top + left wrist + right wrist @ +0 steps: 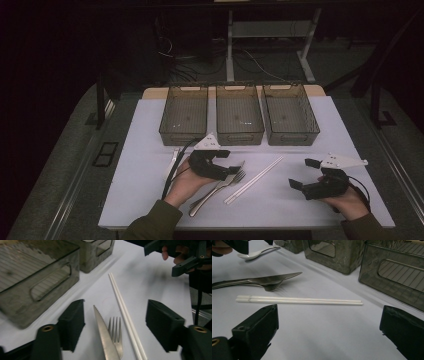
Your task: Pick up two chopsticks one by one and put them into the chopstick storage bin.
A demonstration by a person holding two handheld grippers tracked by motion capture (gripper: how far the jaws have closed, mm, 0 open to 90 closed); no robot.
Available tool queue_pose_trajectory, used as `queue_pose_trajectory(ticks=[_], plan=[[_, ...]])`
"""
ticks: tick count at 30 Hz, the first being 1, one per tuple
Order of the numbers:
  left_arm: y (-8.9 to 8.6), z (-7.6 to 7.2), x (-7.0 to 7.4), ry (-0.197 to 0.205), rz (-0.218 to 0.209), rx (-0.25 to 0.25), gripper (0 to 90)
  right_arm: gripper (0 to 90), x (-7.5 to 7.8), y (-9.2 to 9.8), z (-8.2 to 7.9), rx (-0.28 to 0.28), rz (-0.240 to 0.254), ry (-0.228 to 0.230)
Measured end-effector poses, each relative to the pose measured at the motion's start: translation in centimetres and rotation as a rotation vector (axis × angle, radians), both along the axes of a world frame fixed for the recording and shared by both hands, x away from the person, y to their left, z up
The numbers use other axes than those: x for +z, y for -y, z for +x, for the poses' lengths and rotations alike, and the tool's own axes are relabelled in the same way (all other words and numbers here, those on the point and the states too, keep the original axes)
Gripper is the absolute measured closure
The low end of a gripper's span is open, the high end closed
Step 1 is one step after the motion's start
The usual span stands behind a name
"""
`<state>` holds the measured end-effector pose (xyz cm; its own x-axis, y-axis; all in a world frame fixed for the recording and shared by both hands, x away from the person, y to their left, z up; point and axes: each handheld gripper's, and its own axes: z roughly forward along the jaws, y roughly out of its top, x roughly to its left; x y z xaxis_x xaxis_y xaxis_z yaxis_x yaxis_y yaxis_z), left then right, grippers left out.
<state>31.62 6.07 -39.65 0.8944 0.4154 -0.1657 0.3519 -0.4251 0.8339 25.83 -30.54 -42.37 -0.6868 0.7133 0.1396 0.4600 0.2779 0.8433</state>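
Observation:
A steel knife (pixel 215 189) and fork (pixel 239 176) lie side by side on the white mat (pixel 150 190), with a pair of white chopsticks (pixel 254 180) just to their right. My left gripper (pixel 229 162) hovers over the knife and fork tips. Along its jaws, the knife blade (pixel 103 330) and fork tines (pixel 116 332) lie between the open left gripper (pixel 115 315), untouched by either pad, and the chopsticks (pixel 125 307) run just right of them. My right gripper (pixel 304 173) rests open at the right. Beyond the open right gripper (pixel 329 322) lie the chopsticks (pixel 299 300), knife (pixel 269 279) and fork (pixel 270 286).
Three smoky clear bins (pixel 184 115) (pixel 239 115) (pixel 290 115) stand in a row at the mat's far edge. A spoon (pixel 173 160) lies left of my left hand, its bowl (pixel 254 254) seen past the knife. Beyond the mat's sides the table drops to dark floor.

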Motion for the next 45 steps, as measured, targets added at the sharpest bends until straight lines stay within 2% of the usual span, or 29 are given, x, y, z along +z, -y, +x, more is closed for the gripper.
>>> queue_pose_trajectory(ticks=[1,10,16,20,26,32,35,42,45], plan=[[0.6,0.1,-0.1,-0.001,0.024,-0.011,35.7,2.0,0.0,0.0,0.0,-0.001,-0.001,-0.001],[3.3,0.3,-0.6,-0.024,0.079,-0.051,56.5,2.0,0.0,0.1,0.0,-0.009,-0.005,-0.007],[4.8,0.9,-1.0,-0.051,0.107,-0.061,64.7,2.0,0.0,0.2,-0.1,-0.01,-0.008,-0.012],[5.9,1.3,-1.1,-0.063,0.141,-0.067,69.5,2.0,-0.1,0.2,0.0,-0.012,-0.008,-0.016],[7.8,1.6,-1.9,-0.104,0.182,-0.062,75.1,2.0,-0.1,0.2,-0.1,-0.012,-0.014,-0.017],[8.9,1.8,-2.6,-0.124,0.223,-0.057,79.2,2.0,-0.2,0.2,0.0,-0.009,-0.015,-0.02],[9.3,2.0,-3.0,-0.128,0.252,-0.059,79.9,2.0,-0.2,0.2,0.0,-0.009,-0.016,-0.019],[9.6,2.1,-3.4,-0.13,0.292,-0.072,79.9,2.0,-0.2,0.2,0.0,-0.007,-0.022,-0.019],[9.7,2.1,-3.5,-0.135,0.286,-0.068,80.3,2.0,-0.2,0.1,0.0,-0.008,-0.023,-0.019]])
